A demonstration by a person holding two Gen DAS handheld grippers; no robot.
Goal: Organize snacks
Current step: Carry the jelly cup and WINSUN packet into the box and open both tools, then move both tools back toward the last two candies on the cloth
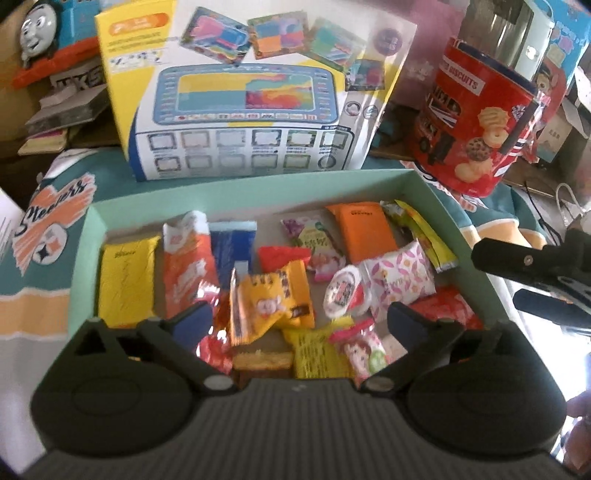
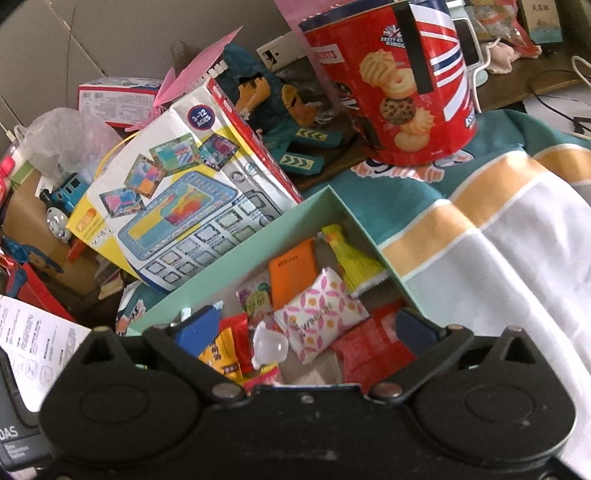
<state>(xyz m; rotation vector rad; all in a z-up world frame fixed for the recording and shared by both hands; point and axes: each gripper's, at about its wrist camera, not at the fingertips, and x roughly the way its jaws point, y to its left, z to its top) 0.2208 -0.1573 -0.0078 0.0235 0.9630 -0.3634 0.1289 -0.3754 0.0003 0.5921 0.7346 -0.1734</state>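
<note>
A mint-green box holds several snack packets: a yellow bar, an orange-white packet, an orange packet, a pink-patterned white packet and a yellow cartoon packet. My left gripper is open and empty, low over the box's near side above the yellow cartoon packet. The right wrist view shows the box, the pink-patterned packet and a clear jelly cup. My right gripper is open and empty over the box's right part. It also shows in the left wrist view at the right edge.
A toy tablet carton leans behind the box. A red biscuit tin stands at the back right. A teal, orange and white cloth covers the table. A toy train and clutter lie at the back left.
</note>
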